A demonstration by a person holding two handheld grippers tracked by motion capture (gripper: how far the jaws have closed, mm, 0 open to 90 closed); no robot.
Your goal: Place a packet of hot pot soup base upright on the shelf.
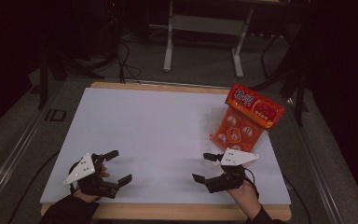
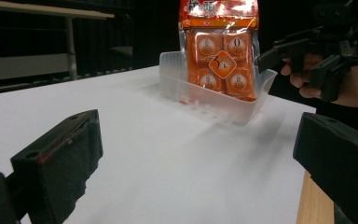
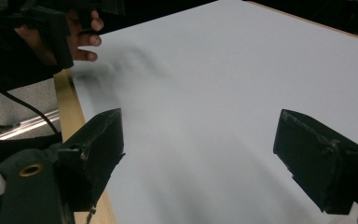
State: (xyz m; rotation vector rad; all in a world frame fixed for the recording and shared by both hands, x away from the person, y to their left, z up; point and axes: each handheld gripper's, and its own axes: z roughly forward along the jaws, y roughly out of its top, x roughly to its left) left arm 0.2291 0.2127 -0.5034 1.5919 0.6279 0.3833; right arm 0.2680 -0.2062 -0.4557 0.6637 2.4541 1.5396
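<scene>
Gripper (image 1: 117, 166) agape; orange packet (image 1: 250, 115) upright

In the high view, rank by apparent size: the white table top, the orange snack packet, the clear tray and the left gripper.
1. White table top, by far the largest.
2. Orange snack packet.
3. Left gripper, close to the packet, and nearer the camera, so unsure.
Clear tray: mostly hidden behind the packet, can't be ranked.
</scene>
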